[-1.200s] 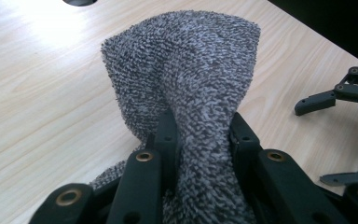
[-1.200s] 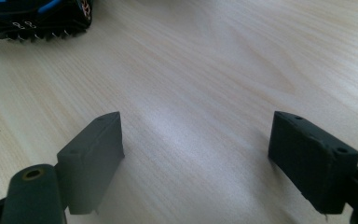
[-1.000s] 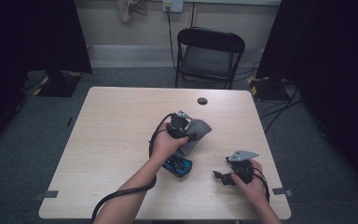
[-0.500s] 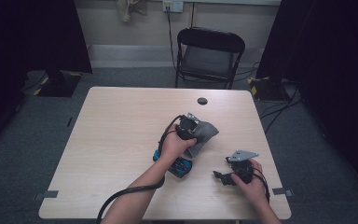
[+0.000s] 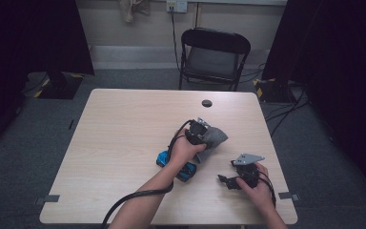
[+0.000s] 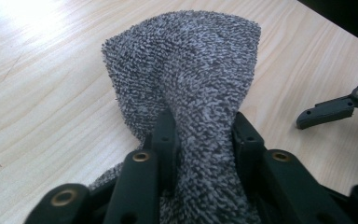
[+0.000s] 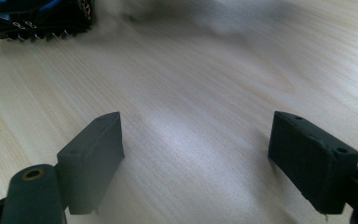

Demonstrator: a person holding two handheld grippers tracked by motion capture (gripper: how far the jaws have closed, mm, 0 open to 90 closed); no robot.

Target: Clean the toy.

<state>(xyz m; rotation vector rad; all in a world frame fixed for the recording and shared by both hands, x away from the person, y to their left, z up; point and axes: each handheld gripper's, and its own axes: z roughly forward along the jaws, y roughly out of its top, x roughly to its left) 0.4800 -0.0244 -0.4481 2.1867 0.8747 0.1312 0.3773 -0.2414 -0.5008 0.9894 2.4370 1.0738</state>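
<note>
On a pale wooden table, a blue-and-black object, too dim to name from above, lay partly under the person's left forearm. Just right of it, the left gripper had a grey terry cloth bunched between its jaws near the table's middle; the cloth's free end fanned out over the wood beyond them. The jaws had just been opening a little, yet in the left gripper view both pads still pinched the gathered fabric, so the hold looked loosening rather than lost.

Done well, the step appeared to call for the cloth's far edge to be laid down flat before the jaws parted fully, and for the gripper to draw back along the fold instead of sideways, lest the loops of the pile catch on a pad and drag the cloth askew.

Farther right, near the table's front edge, the right gripper rested with its jaws spread wide over bare wood, nothing between them, well apart from the cloth.
</note>
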